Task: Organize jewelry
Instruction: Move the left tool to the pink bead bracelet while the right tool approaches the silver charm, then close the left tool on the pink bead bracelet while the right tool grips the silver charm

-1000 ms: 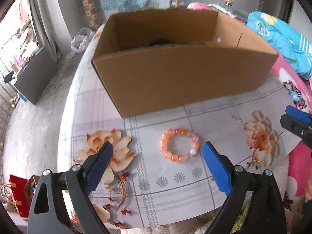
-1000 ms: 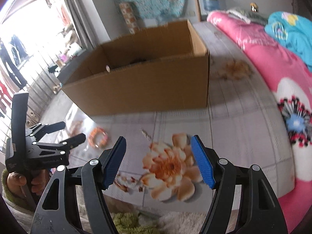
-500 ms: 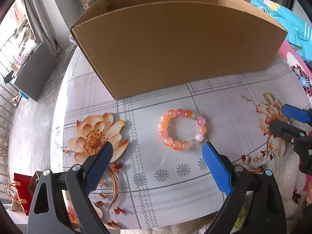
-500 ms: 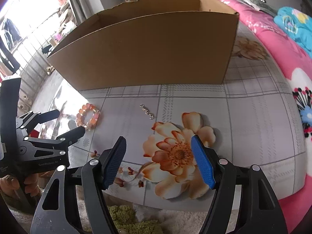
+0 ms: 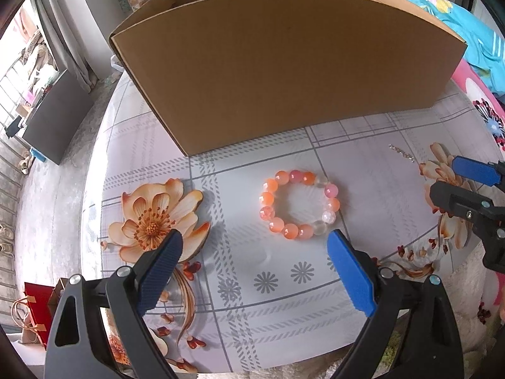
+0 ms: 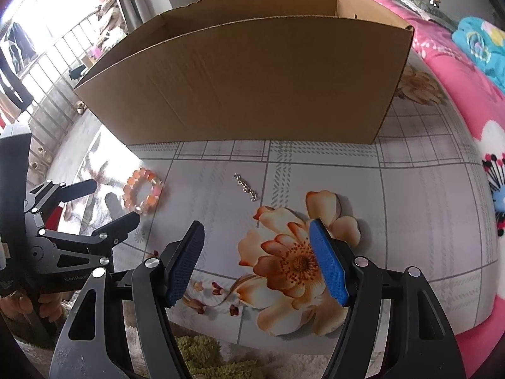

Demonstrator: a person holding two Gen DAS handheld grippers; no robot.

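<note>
An orange and pink beaded bracelet (image 5: 300, 205) lies flat on the flowered tablecloth, just ahead of my left gripper (image 5: 255, 267), which is open and empty with the bracelet nearer its right finger. The bracelet also shows in the right wrist view (image 6: 142, 194). A short silver chain (image 6: 245, 187) lies on the cloth ahead of my right gripper (image 6: 256, 260), which is open and empty above a printed flower. The chain also shows in the left wrist view (image 5: 401, 151). A big open cardboard box (image 5: 284, 60) stands behind both pieces.
The table (image 5: 252, 287) has a grey checked cloth with orange flowers, its front edge close to both grippers. A pink flowered bedspread (image 6: 457, 72) and blue cloth lie to the right. A dark cabinet (image 5: 53, 117) and a red bag (image 5: 34, 297) are on the floor left.
Both grippers have come down and closer to the table. The bracelet and chain now look larger and nearer. The box's inside has dropped out of sight. Nothing was grasped.
</note>
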